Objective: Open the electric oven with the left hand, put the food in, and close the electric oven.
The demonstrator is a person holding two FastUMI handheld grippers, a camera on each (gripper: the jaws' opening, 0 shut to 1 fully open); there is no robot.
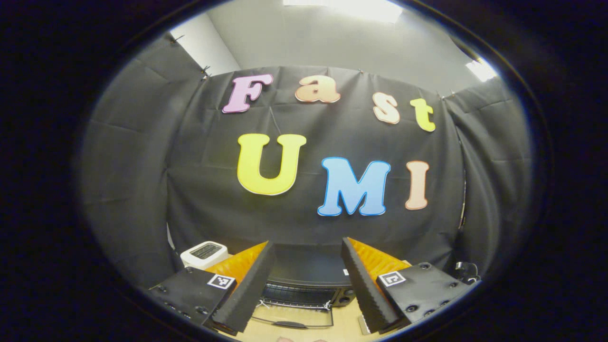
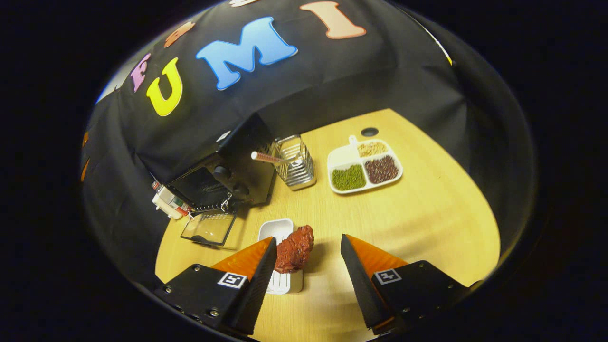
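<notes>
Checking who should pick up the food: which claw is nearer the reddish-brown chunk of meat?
Right. The right claw is open around the meat on its white tray; the left claw faces the open black oven.

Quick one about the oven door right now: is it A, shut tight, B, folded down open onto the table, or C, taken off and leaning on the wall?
B: in the right gripper view the oven has its glass door folded down flat on the table.

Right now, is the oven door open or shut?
Open. The oven has its glass door folded down flat onto the table, hinged at the front, with the dark cavity exposed behind it.
</notes>
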